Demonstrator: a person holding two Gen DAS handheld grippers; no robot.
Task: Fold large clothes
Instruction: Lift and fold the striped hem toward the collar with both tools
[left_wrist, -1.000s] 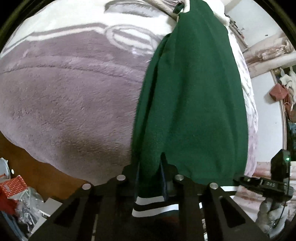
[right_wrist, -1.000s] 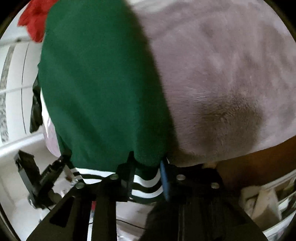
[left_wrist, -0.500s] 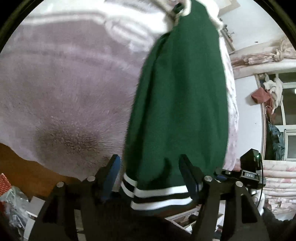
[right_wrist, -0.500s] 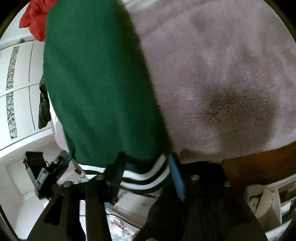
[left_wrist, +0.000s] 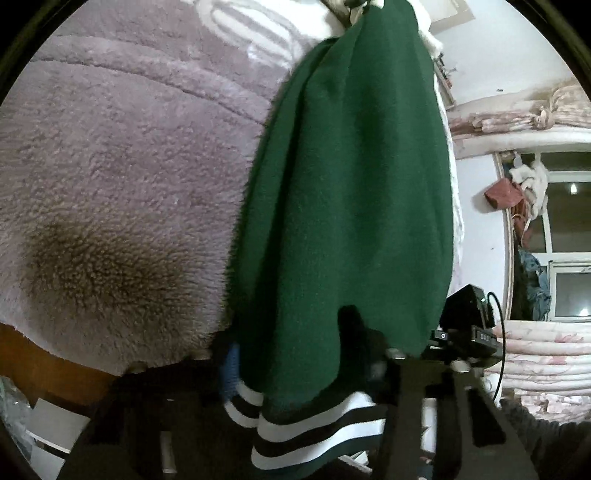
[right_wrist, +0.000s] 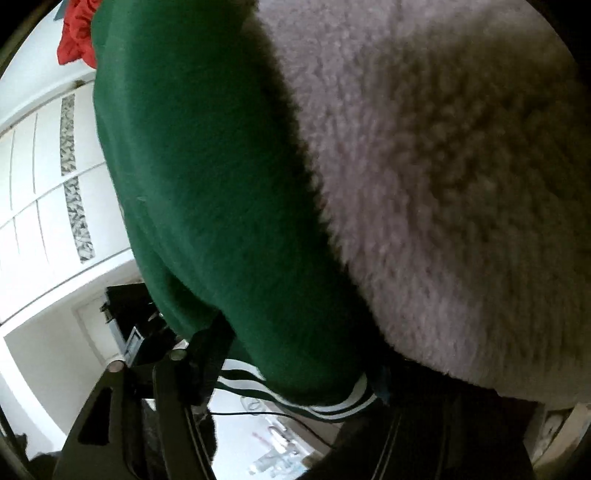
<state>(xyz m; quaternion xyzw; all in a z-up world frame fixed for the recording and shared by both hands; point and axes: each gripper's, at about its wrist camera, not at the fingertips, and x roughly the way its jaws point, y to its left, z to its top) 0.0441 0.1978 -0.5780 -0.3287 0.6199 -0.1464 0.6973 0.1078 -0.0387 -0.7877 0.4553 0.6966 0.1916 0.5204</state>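
Sweater (left_wrist: 347, 192): we count one, dark green with a striped hem; our left gripper (left_wrist: 295, 358) is closing around it, right gripper (right_wrist: 295, 354) opening.

No text, label or number is legible anywhere in either view.

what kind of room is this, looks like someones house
Most likely a home bedroom. A fluffy mauve blanket covers what looks like a bed with a green garment laid on it, white wardrobe doors stand alongside, and folded floral bedding sits by a window.
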